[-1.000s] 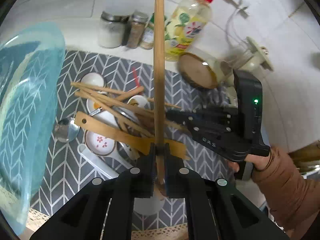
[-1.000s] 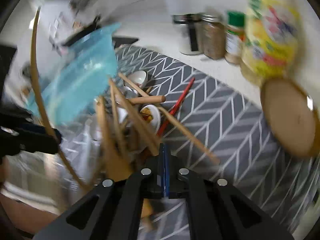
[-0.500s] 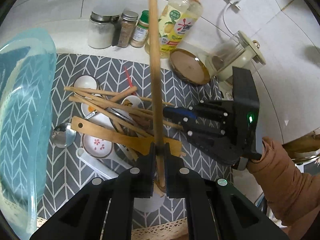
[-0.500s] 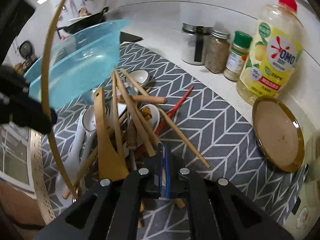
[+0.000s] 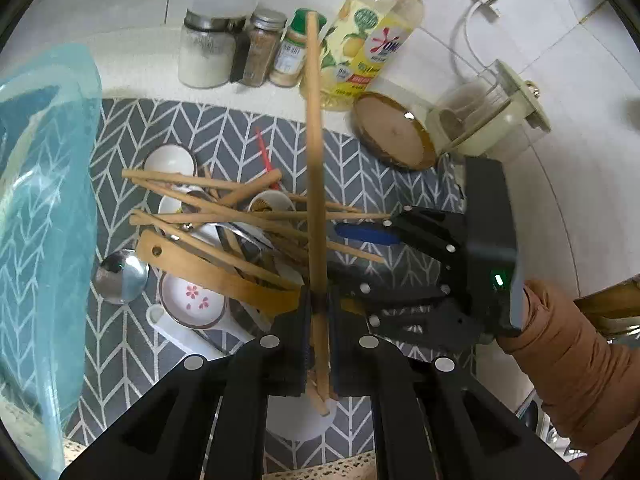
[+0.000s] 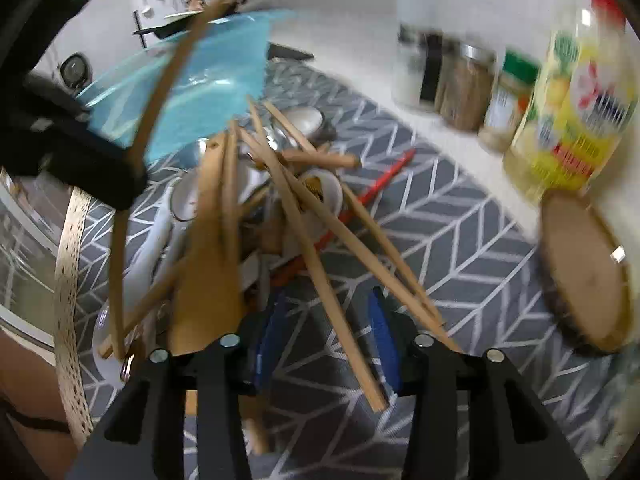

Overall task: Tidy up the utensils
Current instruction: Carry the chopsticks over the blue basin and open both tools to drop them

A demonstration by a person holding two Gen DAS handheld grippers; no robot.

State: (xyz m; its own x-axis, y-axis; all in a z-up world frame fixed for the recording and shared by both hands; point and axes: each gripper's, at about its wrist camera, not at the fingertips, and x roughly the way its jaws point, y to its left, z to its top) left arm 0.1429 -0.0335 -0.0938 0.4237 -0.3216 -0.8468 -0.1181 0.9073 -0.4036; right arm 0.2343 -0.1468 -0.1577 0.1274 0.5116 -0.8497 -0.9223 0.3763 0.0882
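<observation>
My left gripper is shut on wooden chopsticks that stand upright above a pile of utensils. The pile holds several wooden chopsticks, a wooden spatula, white ceramic spoons, a metal spoon and a red chopstick on a grey chevron mat. My right gripper is open, its blue pads on either side of a wooden chopstick at the pile's edge. It also shows in the left wrist view.
A blue plastic basin stands at the mat's left. Spice jars, a yellow detergent bottle, a round wooden lid and a glass jar stand along the back wall.
My right gripper has opened and pushed into the pile around a chopstick. The left gripper still holds its chopsticks upright, slightly shifted.
</observation>
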